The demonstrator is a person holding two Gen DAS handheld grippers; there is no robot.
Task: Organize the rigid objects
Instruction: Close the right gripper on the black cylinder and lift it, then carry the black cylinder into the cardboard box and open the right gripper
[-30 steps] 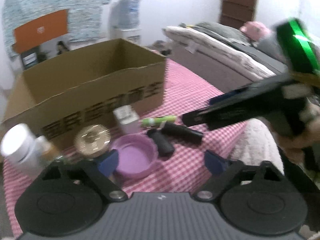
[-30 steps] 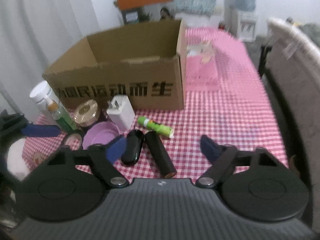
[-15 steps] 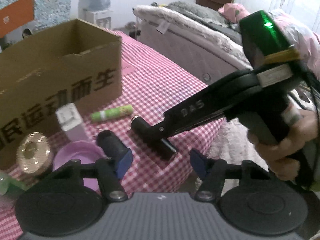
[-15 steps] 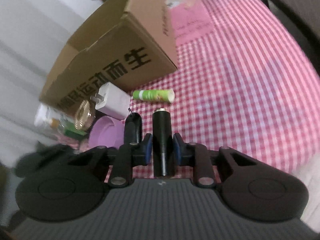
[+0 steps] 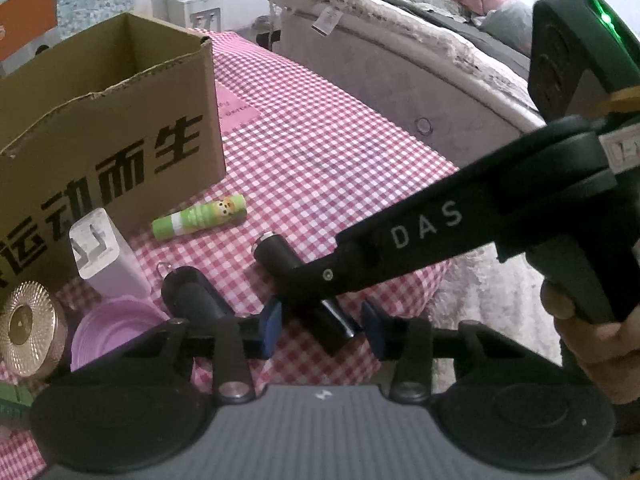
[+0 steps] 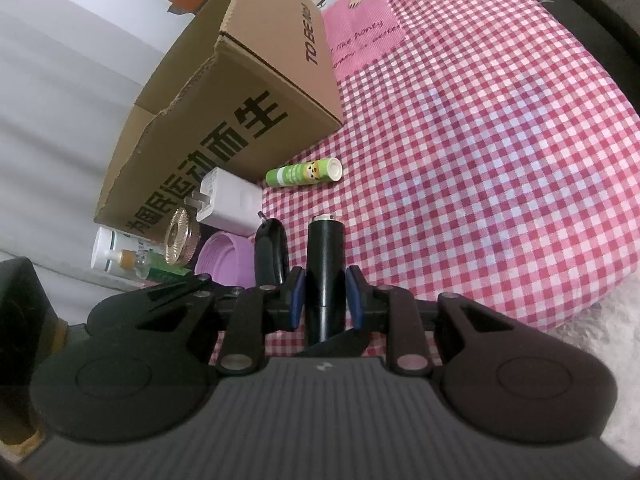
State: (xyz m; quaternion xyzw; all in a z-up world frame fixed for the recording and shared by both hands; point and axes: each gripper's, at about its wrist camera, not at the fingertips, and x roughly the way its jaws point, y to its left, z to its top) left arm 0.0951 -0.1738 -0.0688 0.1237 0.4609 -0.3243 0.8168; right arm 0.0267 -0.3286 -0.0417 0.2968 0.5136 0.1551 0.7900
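A black cylinder (image 6: 326,256) lies on the pink checked tablecloth (image 6: 480,140), and my right gripper (image 6: 326,300) is shut on it, blue pads pressing both its sides. In the left wrist view the right gripper (image 5: 308,282) reaches in from the right over the same black cylinder (image 5: 276,252). My left gripper (image 5: 322,330) is closing around the cylinder's near end; a gap still shows at each pad. A black oval fob (image 5: 192,292) lies just left of it. The open cardboard box (image 5: 108,128) stands behind.
A green tube (image 5: 200,220), a white charger (image 5: 104,256), a purple bowl (image 5: 116,328) and a gold-lidded jar (image 5: 26,320) crowd the box's front. A white bottle (image 6: 116,252) stands far left. The table edge drops off right, toward a grey bed (image 5: 400,60).
My right gripper rolled, came down and closed on the black cylinder. My left gripper narrowed its jaws and moved right and down, onto the cylinder's near end.
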